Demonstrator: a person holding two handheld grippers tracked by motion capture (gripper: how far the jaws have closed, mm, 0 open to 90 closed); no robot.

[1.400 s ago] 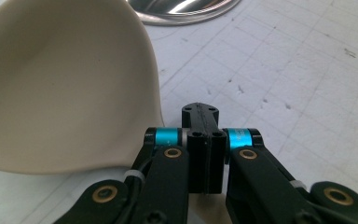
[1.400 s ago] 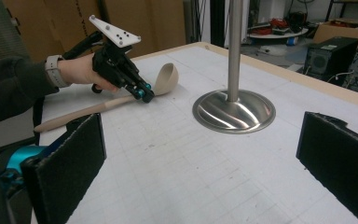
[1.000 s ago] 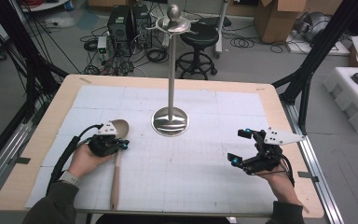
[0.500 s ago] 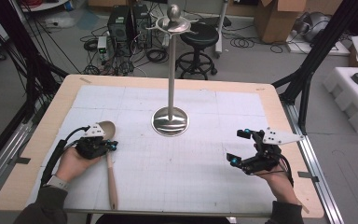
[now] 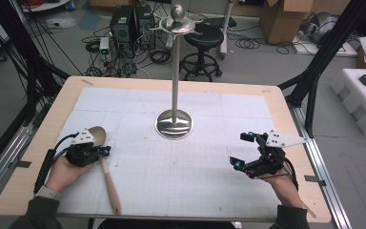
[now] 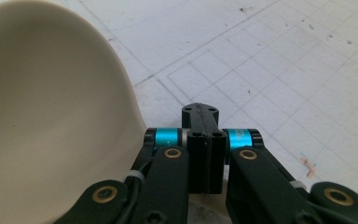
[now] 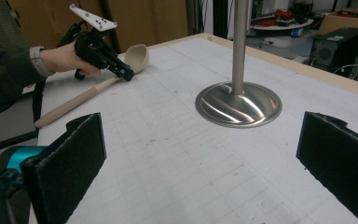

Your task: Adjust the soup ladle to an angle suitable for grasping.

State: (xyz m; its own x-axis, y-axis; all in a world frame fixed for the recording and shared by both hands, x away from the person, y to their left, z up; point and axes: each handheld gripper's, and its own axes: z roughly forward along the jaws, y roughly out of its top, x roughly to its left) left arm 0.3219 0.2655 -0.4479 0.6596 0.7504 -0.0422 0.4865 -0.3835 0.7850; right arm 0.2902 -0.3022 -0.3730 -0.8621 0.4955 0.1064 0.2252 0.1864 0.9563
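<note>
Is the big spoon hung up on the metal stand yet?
Not yet. Done: the left hand-held gripper looks shut on the wooden spoon, near its bowl. In hand: the spoon's end is low on the table. Left: probably hanging it on the stand. The right hand-held gripper waits open.

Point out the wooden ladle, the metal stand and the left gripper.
wooden ladle (image 5: 109,182), high view, on its handle.
metal stand (image 5: 174,125), high view, on its round base.
left gripper (image 5: 106,151), high view, at its shut jaws beside the ladle's neck.
</note>
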